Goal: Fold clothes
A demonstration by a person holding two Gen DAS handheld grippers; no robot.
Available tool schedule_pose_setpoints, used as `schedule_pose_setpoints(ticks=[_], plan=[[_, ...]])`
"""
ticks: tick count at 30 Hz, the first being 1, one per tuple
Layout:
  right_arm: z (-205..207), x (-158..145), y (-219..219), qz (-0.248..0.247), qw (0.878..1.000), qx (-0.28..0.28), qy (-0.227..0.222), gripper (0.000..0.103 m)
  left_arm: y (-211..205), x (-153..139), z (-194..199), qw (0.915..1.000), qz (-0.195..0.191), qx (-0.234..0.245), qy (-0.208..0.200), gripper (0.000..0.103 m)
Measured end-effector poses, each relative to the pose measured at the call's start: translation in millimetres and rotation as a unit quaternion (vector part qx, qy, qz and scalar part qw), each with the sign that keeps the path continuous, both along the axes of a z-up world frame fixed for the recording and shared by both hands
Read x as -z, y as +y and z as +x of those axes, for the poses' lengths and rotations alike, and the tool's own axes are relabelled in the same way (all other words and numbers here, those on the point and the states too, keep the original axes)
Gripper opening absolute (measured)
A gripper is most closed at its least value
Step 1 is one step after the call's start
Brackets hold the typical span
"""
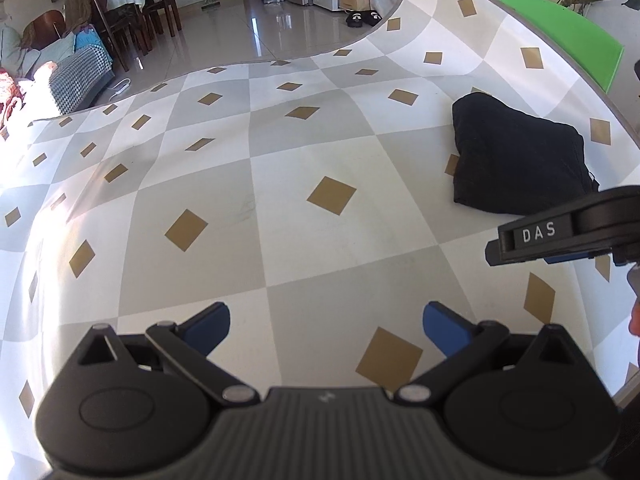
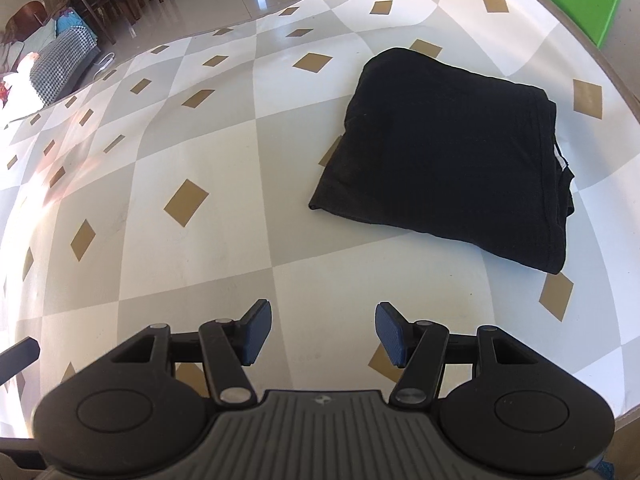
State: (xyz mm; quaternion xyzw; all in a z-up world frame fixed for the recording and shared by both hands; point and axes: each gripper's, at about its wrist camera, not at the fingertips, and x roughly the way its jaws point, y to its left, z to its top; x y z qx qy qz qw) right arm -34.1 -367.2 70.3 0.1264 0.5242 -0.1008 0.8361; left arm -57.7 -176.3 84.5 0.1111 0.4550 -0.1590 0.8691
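On the side of the right claw (image 1: 560, 236), as my left wrist camera sees it, I read the white letters "DAS"; I find no other writing that I can read. The table (image 2: 208, 276) is covered with a cloth of grey and white diamonds with small brown squares. Beyond its far edge I see a shiny tiled floor (image 1: 240, 36), dark wooden chairs (image 1: 116, 16) at a dining table, a sofa with a checked blanket (image 1: 80, 72) at the left, and a pair of black slippers (image 1: 363, 18). A green board (image 1: 568, 36) stands along the right edge of the table.

The folded black garment (image 2: 444, 156) lies flat near the right edge, ahead of my right claw (image 2: 323, 330) and well apart from it. Both claws are wide open and hold nothing; the left claw (image 1: 326, 330) hovers over bare cloth near the front edge. Nothing lies between my claws and the garment.
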Motion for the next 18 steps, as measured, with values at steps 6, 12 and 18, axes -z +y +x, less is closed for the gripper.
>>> schedule_pose_setpoints(ticks=[6, 12, 18], plan=[[12, 10, 42, 0.003, 0.998, -0.056, -0.004, 0.057, 45, 11, 6, 0.999, 0.002, -0.043, 0.011, 0.103], [25, 21, 82, 0.005, 0.994, -0.105, -0.011, 0.057, 95, 22, 13, 0.9955, 0.002, -0.093, 0.02, 0.103], [40, 34, 116, 0.016, 0.989, -0.146, -0.005, 0.057, 145, 25, 28, 0.9905, 0.002, -0.136, 0.02, 0.103]])
